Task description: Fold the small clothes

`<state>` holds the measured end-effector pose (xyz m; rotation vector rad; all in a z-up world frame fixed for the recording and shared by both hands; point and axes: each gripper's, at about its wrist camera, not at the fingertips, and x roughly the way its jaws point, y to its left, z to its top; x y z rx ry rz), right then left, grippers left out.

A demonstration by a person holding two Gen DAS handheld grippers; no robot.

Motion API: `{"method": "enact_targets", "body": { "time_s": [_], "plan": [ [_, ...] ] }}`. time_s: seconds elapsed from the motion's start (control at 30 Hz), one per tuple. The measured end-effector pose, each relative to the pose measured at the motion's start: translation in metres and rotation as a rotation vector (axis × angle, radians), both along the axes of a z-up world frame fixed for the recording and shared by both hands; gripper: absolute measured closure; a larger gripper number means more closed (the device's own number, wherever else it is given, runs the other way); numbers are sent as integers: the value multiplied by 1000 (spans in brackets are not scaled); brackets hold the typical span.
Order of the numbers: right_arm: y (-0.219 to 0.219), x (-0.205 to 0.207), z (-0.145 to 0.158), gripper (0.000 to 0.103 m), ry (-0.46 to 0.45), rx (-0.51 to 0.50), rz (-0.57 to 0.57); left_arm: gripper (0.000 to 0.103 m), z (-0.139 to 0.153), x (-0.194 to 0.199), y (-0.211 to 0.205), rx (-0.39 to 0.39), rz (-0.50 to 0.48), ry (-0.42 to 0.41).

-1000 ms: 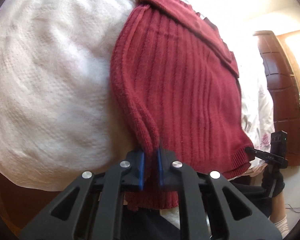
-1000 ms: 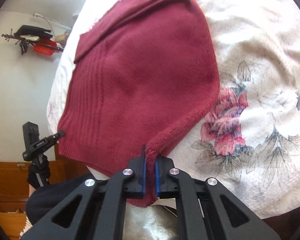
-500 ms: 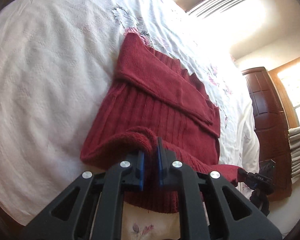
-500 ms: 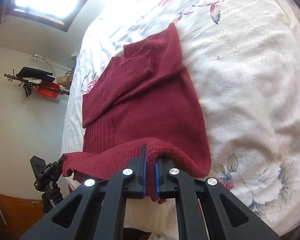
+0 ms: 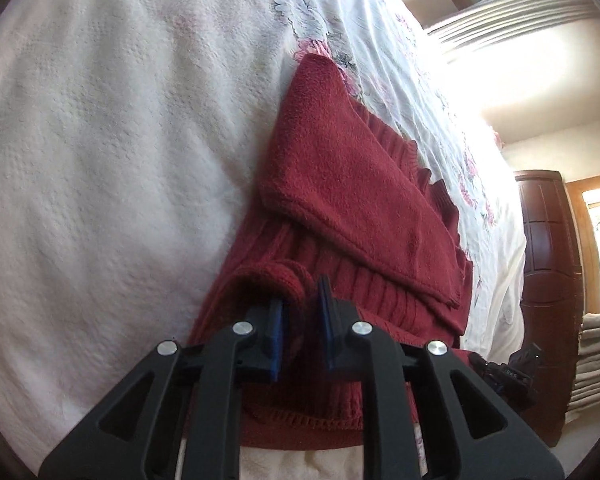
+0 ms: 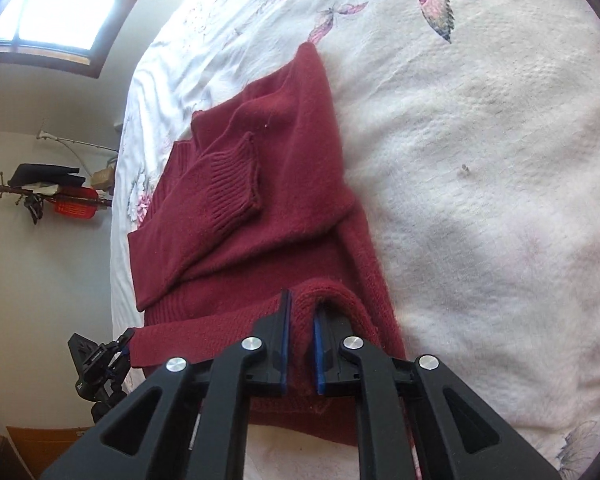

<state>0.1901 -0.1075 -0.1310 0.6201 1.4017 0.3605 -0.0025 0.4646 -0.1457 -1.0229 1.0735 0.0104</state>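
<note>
A dark red knit sweater (image 5: 360,184) lies on the white flowered bedspread (image 5: 100,160) with its sleeves folded across the chest. My left gripper (image 5: 302,304) is shut on one corner of the bottom hem, which is rolled over the ribbed body. In the right wrist view the same sweater (image 6: 268,200) shows a ribbed cuff (image 6: 232,188) on top. My right gripper (image 6: 300,308) is shut on the other hem corner. The hem hangs taut between both grippers, above the sweater's lower half. Each view shows the other gripper low at its edge: the right gripper (image 5: 512,368) and the left gripper (image 6: 100,356).
The bedspread (image 6: 480,160) spreads wide around the sweater on both sides. A dark wooden panel (image 5: 548,260) stands past the bed's far side. On the wall hangs a rack with dark and red items (image 6: 56,192), below a bright window (image 6: 48,4).
Both grippers have lifted the hem off the bed's near edge and carried it forward over the sweater's body toward the folded sleeves. The lower part now doubles over.
</note>
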Motion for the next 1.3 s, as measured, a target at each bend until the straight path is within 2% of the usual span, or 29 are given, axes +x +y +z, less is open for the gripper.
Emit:
{"method": "enact_targets", "body": {
  "time_s": [0.1,0.2,0.27,0.33,0.43,0.5,0.57,0.67,0.8,0.9,0.97,1.0,1.03,1.1,1.2,1.3],
  "plan": [
    [-6,8,-2,84,9,18,12,78,-4,-3,14,-88,-5,-27],
    [-18,12,9,61,-57,-90,8,70,6,-11,26,-48,1,-61],
    [-28,14,17,60,-93,-105,-3,67,15,-17,36,-29,42,-83],
    [-32,15,26,60,-129,-111,17,67,27,-19,38,40,38,-103],
    [-25,11,43,60,-198,-126,127,65,47,-18,19,148,-80,-131],
    [-11,3,49,57,-201,-129,242,58,52,-20,3,118,-147,-122],
    [5,-8,49,54,-169,-113,336,57,50,-22,-17,87,-204,-107],
    [22,-25,39,54,-113,-138,386,56,36,-24,-39,109,-252,-28],
    [24,-33,16,55,-12,-114,379,56,8,-21,-47,65,-255,57],
    [23,-32,2,57,19,-83,350,57,-8,-15,-54,47,-248,86],
    [25,-29,-2,75,10,-64,338,61,-11,-11,-59,40,-241,78],
    [27,-28,-2,92,0,-65,338,69,-11,-8,-61,30,-237,70],
    [29,-26,-1,97,-11,-74,334,85,-10,-5,-64,14,-235,59],
    [31,-22,5,97,-37,-66,322,100,-2,2,-66,-8,-229,17],
    [25,-10,24,97,-87,12,252,100,22,12,-65,-26,-196,-88],
    [6,5,38,97,-117,94,88,99,46,20,-51,46,-136,-133]
  ]
}}
